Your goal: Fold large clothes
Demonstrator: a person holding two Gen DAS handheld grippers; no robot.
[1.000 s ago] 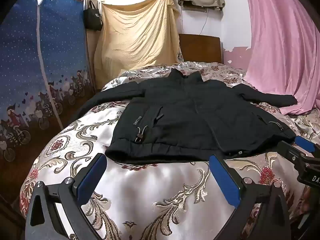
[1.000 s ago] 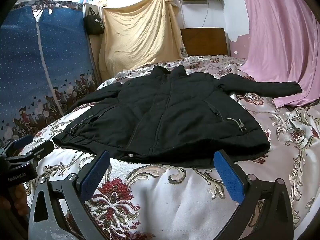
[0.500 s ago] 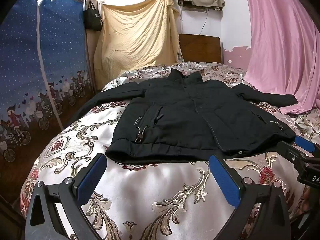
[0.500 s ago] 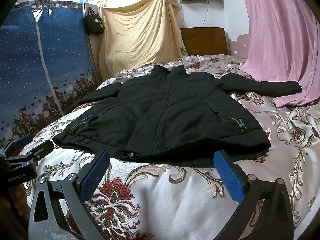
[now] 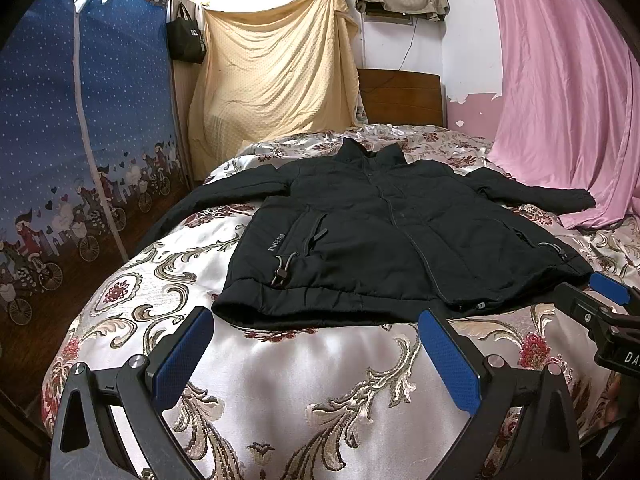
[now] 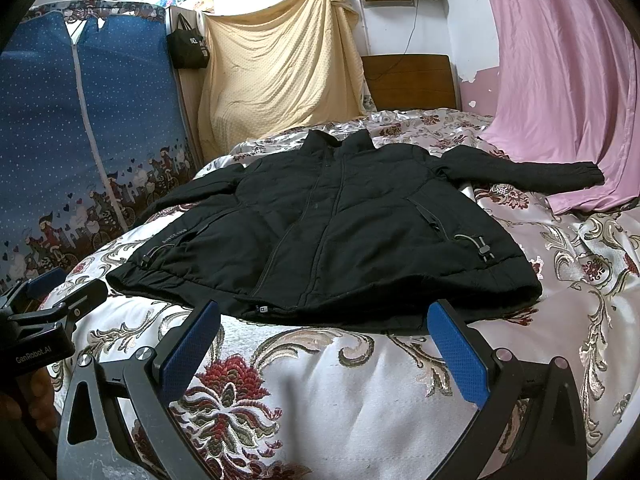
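A: Where was the jacket [image 5: 400, 240]?
B: Flat on the bedspread [image 5: 304, 364], front up, sleeves spread; left gripper [image 5: 316, 356] and right gripper [image 6: 324, 348] both released, empty, near the hem; only the right view caught a hand [image 6: 36, 396].

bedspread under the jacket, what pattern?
Shiny silver-white bedspread with gold scrolls and dark red flowers; clearest in the right wrist view.

A black jacket [image 6: 340, 236] lies spread flat on the floral bedspread [image 6: 320, 392], the right gripper [image 6: 324, 354] gaping before its hem.
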